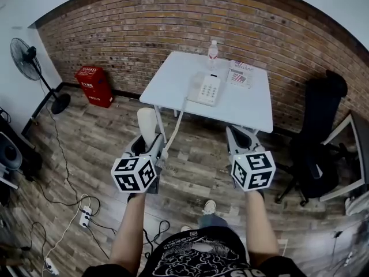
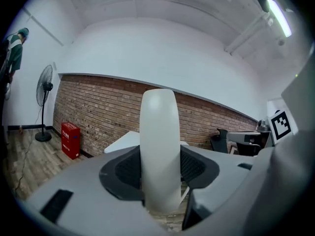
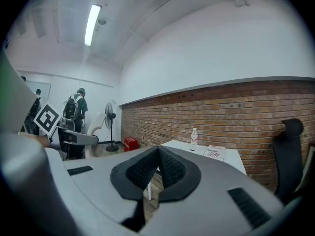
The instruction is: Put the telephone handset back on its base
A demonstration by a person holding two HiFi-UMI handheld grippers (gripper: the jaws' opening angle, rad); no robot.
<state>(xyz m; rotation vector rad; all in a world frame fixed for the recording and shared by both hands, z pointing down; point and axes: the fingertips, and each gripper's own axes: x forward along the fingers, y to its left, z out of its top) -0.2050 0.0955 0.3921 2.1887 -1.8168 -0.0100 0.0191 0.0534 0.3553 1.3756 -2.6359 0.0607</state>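
One white handset [image 2: 158, 132] clamped between pads of the left claw [image 2: 160, 170], right claw [image 3: 158, 156] closed on nothing.

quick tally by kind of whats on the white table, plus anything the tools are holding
telephone base: 1
water bottle: 1
printed paper: 1
handset, gripped in the left tool: 1
held in the right tool, which is shut: 0
total: 4
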